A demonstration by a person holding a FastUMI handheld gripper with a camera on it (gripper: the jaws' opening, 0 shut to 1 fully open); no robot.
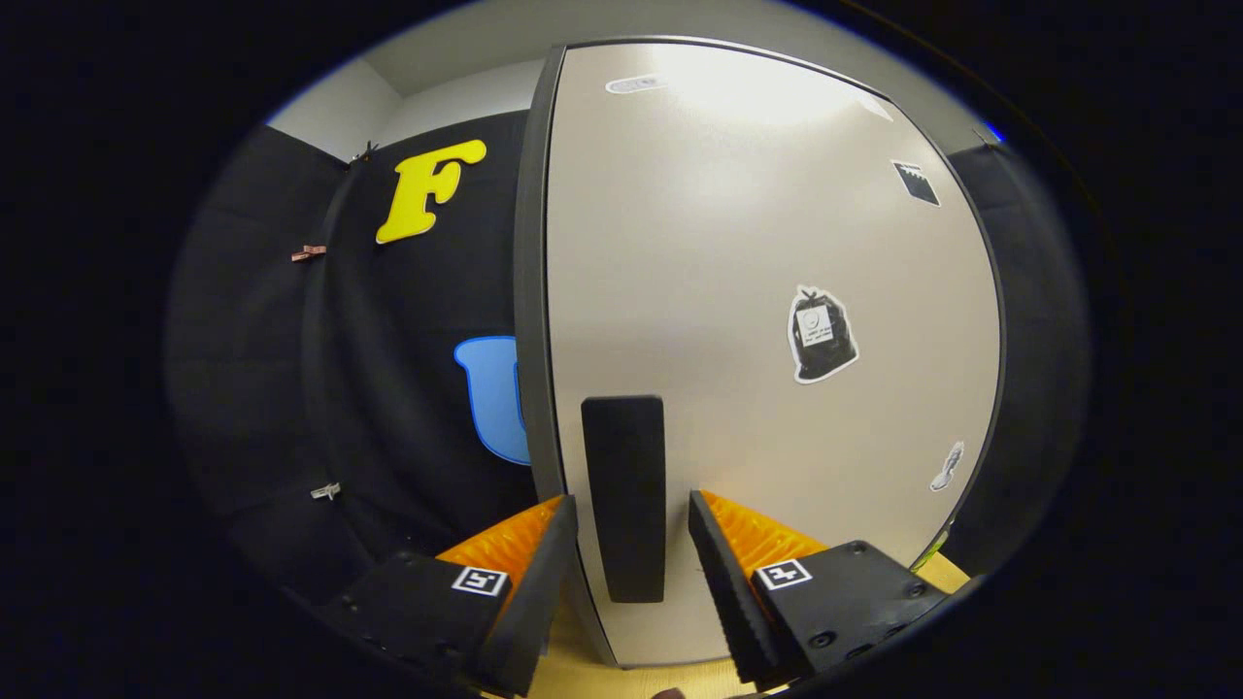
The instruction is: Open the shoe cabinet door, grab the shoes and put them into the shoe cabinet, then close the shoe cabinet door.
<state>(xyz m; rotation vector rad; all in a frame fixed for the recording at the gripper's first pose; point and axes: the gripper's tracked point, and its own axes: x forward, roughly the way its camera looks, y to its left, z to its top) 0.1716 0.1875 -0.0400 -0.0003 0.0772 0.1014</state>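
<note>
door handle (624, 495) between spread fingers (723, 573), on cabinet door (738, 243)

Pale beige shoe cabinet door (719, 291) with dark grey edge, black upright handle (624, 495), black-and-white sticker (822, 335), light wooden floor (621, 680) below

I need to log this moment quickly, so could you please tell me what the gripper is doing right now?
Gripper: open, jaws spread to either side of the door handle on the cabinet door, not pressing on it.

No text can be made out; the stickers (822, 335) on the cabinet door (699, 243) are too small.
</note>
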